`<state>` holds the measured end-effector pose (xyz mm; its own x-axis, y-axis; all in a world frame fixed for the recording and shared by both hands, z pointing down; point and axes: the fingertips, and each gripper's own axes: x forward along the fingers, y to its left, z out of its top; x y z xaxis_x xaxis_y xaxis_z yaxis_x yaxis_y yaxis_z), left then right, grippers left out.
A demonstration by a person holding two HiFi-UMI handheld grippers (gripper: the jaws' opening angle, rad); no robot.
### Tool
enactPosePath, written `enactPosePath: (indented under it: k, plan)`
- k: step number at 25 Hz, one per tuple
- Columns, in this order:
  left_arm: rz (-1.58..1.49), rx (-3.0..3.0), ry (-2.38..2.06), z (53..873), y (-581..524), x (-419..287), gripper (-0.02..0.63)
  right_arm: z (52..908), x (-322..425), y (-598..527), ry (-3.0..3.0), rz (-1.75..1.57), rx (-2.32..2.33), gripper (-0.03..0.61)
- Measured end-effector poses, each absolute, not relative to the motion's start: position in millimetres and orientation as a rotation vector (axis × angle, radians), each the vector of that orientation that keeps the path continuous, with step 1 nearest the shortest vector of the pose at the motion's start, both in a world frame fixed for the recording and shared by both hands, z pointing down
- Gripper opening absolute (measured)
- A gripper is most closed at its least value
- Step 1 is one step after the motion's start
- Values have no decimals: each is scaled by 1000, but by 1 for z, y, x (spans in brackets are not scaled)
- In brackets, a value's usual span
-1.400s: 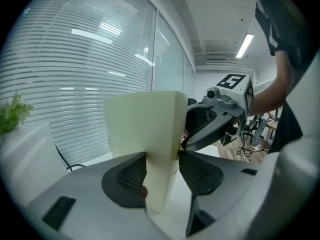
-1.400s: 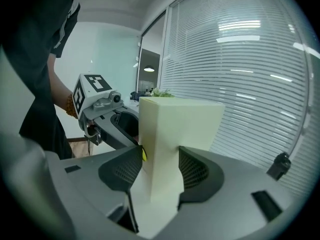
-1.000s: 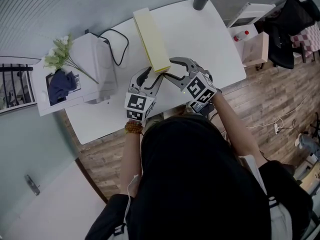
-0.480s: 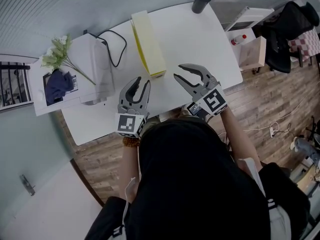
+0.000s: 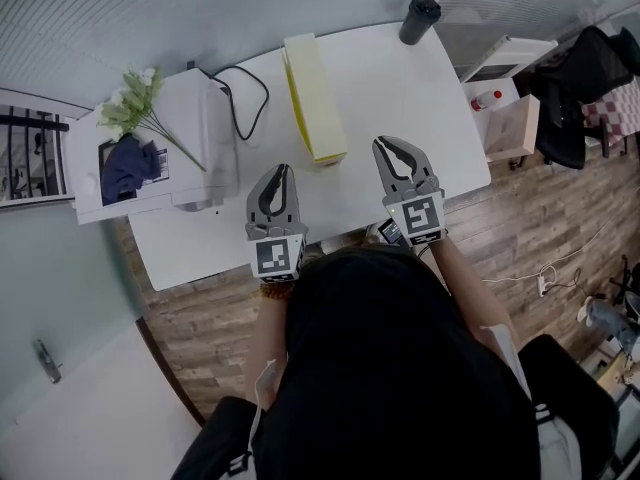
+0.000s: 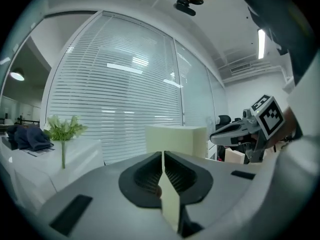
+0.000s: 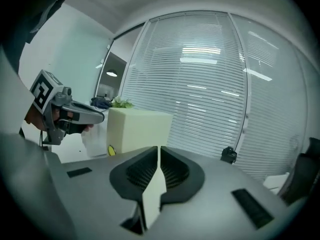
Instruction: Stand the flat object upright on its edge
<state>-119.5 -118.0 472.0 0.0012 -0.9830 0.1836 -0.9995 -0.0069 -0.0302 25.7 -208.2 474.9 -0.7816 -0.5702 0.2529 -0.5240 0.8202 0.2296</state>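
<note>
The pale yellow flat box point(image 5: 315, 98) stands on its long edge on the white table point(image 5: 400, 78), free of both grippers. My left gripper point(image 5: 279, 171) hovers a short way in front of the box's near end, to its left. My right gripper point(image 5: 393, 145) hovers in front and to its right. Both pairs of jaws have just been closing with nothing between them and are now shut. In the left gripper view the box point(image 6: 177, 139) rises beyond the shut tips point(image 6: 163, 154). The right gripper view shows the box point(image 7: 137, 129) left of its tips point(image 7: 158, 148).
A white machine point(image 5: 195, 138) with a black cable point(image 5: 245, 88) sits on the table's left, with flowers point(image 5: 135, 108) and a dark cloth point(image 5: 125, 163) beside it. A black cup point(image 5: 420, 18) stands at the far right corner. A white side cabinet point(image 5: 505, 83) is to the right.
Both grippers have drawn back from the box's near end toward the person and risen, and their jaws went from wide open to shut. The box stays standing alone.
</note>
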Motion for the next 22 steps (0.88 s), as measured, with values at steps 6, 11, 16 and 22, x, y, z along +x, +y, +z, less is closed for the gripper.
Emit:
enactPosePath:
  k: [6,11,16,22]
  plan:
    - [238,2151,-2106,471,-121,-114,20,479,20,-199,-2696,-183,784,12]
    - [239,2124,-2113,476,-118,-119,20,483,22,-198,-2696,-190,756,9]
    - [254,2125,-2103,478,-116,-118,20,478,21,-200,-2706,-198,750,8]
    - [253,2119,-2100,484,-113,-120,20,480,20,-201,-2702,-204,753,6]
